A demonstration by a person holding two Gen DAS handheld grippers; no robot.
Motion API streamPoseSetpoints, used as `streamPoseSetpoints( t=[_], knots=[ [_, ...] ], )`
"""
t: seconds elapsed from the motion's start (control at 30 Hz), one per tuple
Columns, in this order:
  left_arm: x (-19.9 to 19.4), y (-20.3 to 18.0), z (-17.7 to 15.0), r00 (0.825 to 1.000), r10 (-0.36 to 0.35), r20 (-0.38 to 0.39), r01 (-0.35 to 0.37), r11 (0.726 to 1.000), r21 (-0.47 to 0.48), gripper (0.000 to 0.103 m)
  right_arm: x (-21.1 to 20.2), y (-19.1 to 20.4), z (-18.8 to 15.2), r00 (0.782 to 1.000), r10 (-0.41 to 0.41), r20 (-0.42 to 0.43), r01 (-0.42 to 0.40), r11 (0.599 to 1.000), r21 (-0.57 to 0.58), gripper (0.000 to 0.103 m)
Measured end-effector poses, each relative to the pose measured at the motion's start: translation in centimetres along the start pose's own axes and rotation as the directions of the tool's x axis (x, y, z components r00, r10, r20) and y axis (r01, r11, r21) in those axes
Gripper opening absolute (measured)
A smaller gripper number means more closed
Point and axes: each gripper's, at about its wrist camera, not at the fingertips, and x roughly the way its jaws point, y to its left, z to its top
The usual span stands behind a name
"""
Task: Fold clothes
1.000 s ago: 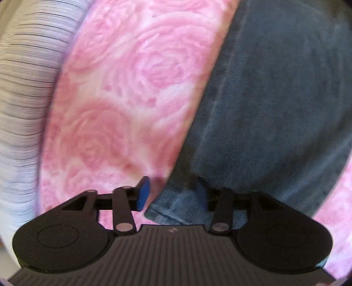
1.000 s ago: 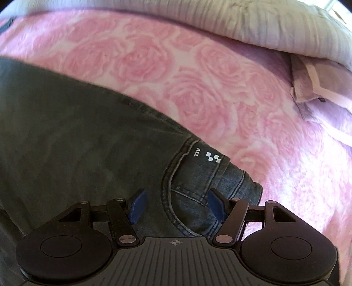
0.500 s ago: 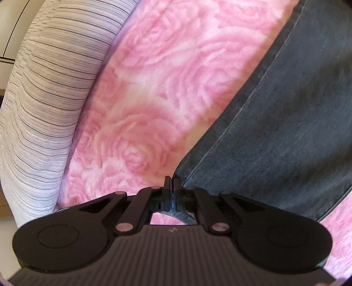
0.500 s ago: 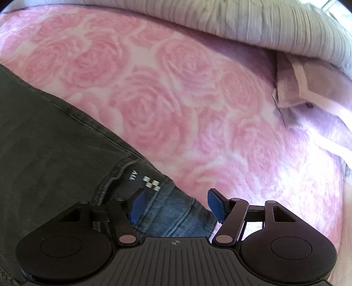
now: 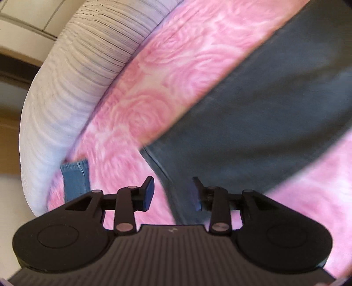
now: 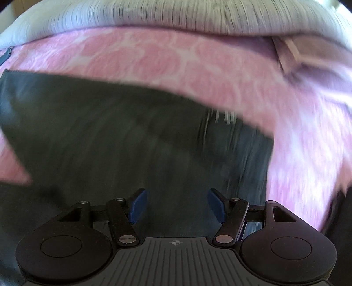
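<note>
While half a second ago the left tongs [image 5: 172, 193] were pinched together on the hem corner of the dark jeans [image 5: 264, 123], their jaws are now opening and the denim edge runs loose between them, pressed by neither blue pad. That reads as a release: the corner has been set down and this fold looks finished, with the hand pulling up and away. The right tongs [image 6: 176, 205] stand wide apart, as they did a second ago, and hold nothing; they hover over the jeans' broad dark panel [image 6: 123, 136], where earlier they hung over the pocket corner with its small white label, which now shows only as a smear farther off. Both views are motion-blurred, so seam detail is lost. The jeans lie flat on the bed, laid across the pink rose-patterned bedspread [image 5: 167, 92], and their outline looks shorter and squarer than before, so I judge the garment folded at least once; whether another fold is wanted I cannot tell. Near the left tongs a lighter blue denim piece [image 5: 76, 178] pokes out at the bedspread's edge. Beyond lies a grey-and-white striped duvet [image 6: 176, 15], bunched along the far side, with a pale lilac cloth [image 6: 308, 57] beside it. Past the bed, in the left view, a cream panelled wall [image 5: 24, 24] shows.
</note>
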Motion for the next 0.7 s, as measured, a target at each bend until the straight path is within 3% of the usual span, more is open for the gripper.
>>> streamPoseSetpoints(
  t=[0.17, 0.33, 0.53, 0.7],
  knots=[
    [-5.5, -5.9, -6.1, 0.994, -0.109, -0.001, 0.108, 0.992, -0.061, 0.039, -2.4, 1.2, -6.6, 0.996, -0.008, -0.093, 0.025, 0.984, 0.179, 0.065],
    [-9.4, -12.1, -13.2, 0.974, -0.219, -0.054, 0.220, 0.975, 0.017, 0.043, -4.8, 4.2, -10.4, 0.986, -0.044, -0.160, 0.085, 0.964, 0.254, 0.065],
    [-12.4, -13.2, -21.9, 0.947, -0.303, -0.106, 0.306, 0.952, 0.016, 0.044, -9.1, 9.4, -12.3, 0.988, -0.070, -0.135, 0.114, 0.929, 0.353, 0.065],
    [-13.2, -13.4, -26.2, 0.937, -0.332, -0.113, 0.327, 0.943, -0.059, 0.044, -11.4, 13.6, -13.0, 0.990, -0.054, -0.130, 0.104, 0.900, 0.422, 0.065]
  ],
)
